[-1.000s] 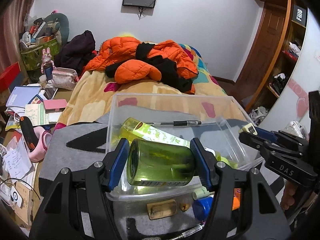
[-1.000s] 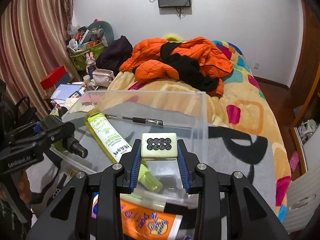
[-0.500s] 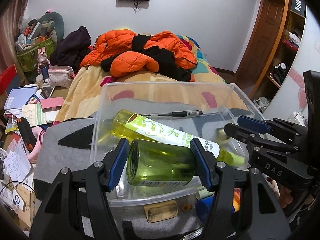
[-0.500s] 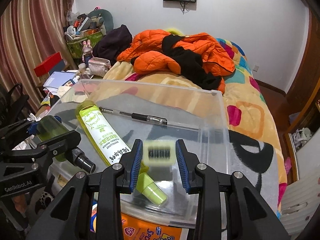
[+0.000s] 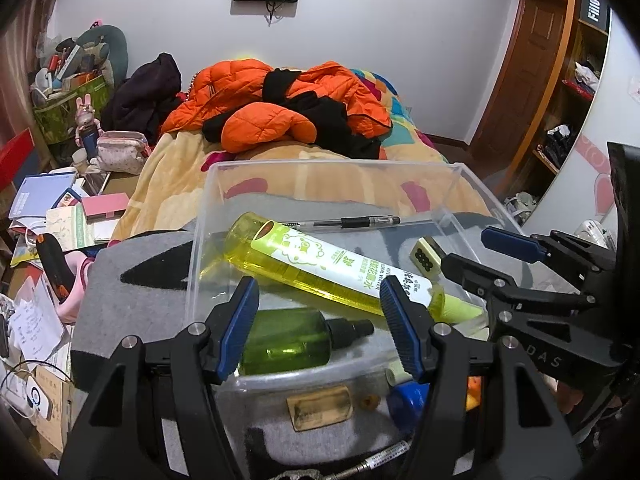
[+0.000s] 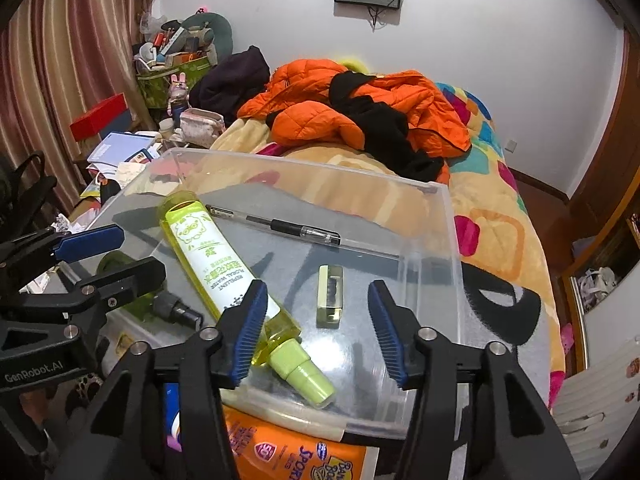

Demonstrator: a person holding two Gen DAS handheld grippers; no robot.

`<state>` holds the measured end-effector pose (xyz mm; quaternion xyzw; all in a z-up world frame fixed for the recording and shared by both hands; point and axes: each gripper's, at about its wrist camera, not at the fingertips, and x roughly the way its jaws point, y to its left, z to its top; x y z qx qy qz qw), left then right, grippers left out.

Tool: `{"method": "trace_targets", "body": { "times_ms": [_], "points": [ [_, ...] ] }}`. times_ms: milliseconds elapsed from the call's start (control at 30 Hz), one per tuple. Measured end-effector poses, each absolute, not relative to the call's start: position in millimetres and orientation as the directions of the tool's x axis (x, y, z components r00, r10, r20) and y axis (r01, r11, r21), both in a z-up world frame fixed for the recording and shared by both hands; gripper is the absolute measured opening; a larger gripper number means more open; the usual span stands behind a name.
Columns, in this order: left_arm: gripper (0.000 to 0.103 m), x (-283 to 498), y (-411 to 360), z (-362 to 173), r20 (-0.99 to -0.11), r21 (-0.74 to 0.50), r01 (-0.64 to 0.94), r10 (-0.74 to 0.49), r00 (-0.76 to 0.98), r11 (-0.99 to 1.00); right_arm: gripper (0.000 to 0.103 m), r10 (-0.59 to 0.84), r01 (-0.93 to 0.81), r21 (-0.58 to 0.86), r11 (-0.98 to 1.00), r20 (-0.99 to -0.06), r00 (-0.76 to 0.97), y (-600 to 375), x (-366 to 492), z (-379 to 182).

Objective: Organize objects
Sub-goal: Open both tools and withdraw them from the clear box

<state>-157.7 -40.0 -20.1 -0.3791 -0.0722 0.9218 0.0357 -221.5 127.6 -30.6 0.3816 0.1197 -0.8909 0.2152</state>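
Note:
A clear plastic bin [image 5: 332, 170] [image 6: 448, 240] sits on the grey blanket. In it lie a yellow bottle with a green cap [image 5: 320, 268] [image 6: 224, 276], a black pen [image 5: 352, 222] [image 6: 288, 228], a small green spray bottle [image 5: 296, 340] [image 6: 172, 308] and a pale green tile with black dots [image 5: 424, 256] [image 6: 330, 296]. My left gripper [image 5: 320, 320] is open and empty above the spray bottle. My right gripper [image 6: 316, 328] is open and empty over the tile.
An orange tube [image 6: 304, 456], a blue cap [image 5: 408, 402] and a tan block [image 5: 320, 406] lie in front of the bin. Orange and black jackets [image 5: 288, 112] lie on the bed behind. Papers and clutter [image 5: 52, 208] fill the left side.
Both grippers opened. The green spray bottle dropped from the left gripper into the bin, and the dotted tile dropped from the right gripper into the bin.

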Motion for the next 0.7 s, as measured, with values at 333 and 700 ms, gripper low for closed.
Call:
{"method": "trace_targets", "body": {
  "times_ms": [333,700],
  "points": [
    [0.075,-132.9,-38.5,1.6,-0.648,-0.135,-0.021,0.104,-0.754,-0.991,0.076,-0.299,0.474,-0.079,-0.877,-0.684,-0.666,141.5,-192.3,-11.1],
    [0.094,-103.3,-45.8,5.3,-0.643,-0.128,0.008,0.077,-0.762,-0.992,0.085,-0.274,0.431,-0.104,-0.897,-0.633,-0.724,176.0,-155.4,6.5]
  ]
}}
